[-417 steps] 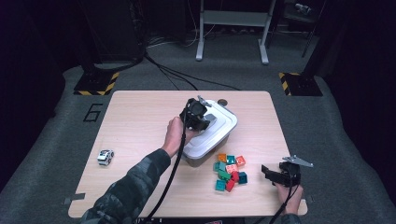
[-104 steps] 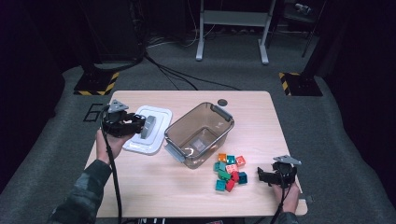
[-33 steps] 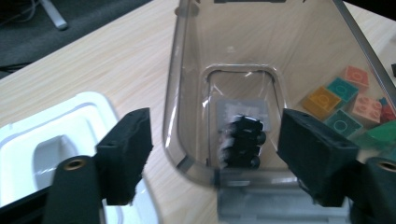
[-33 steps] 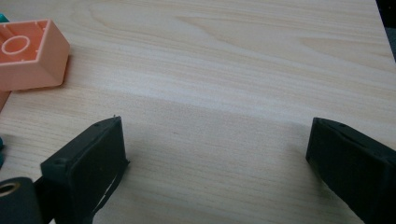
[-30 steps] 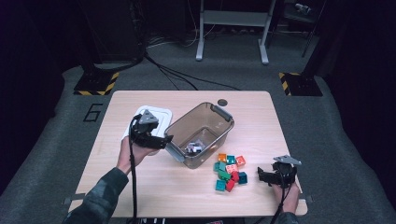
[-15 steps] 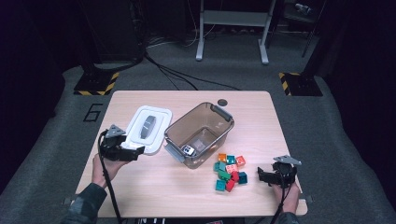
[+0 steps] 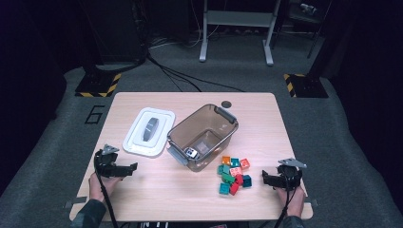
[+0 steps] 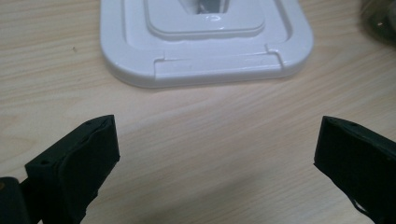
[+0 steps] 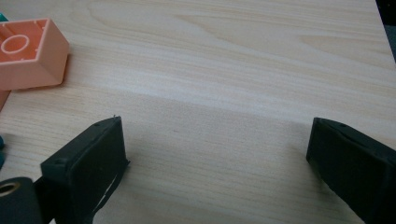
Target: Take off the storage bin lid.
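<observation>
Lid [image 7: 149, 131] off, lying upper left of the bin [image 7: 203, 137] on the worktop [image 7: 266, 123]; toy car [image 7: 191, 152] already in bin. Blocks [image 7: 233, 174] not yet packed, clustered lower right of bin. Left hand-held gripper [image 7: 124, 168] and right hand-held gripper [image 7: 269, 178] both spread wide, empty

We see a lab or studio: dark walls, hazard-taped floor plates [image 7: 97, 84], cables [image 7: 190, 78], numbered carpet [image 7: 95, 115].
</observation>
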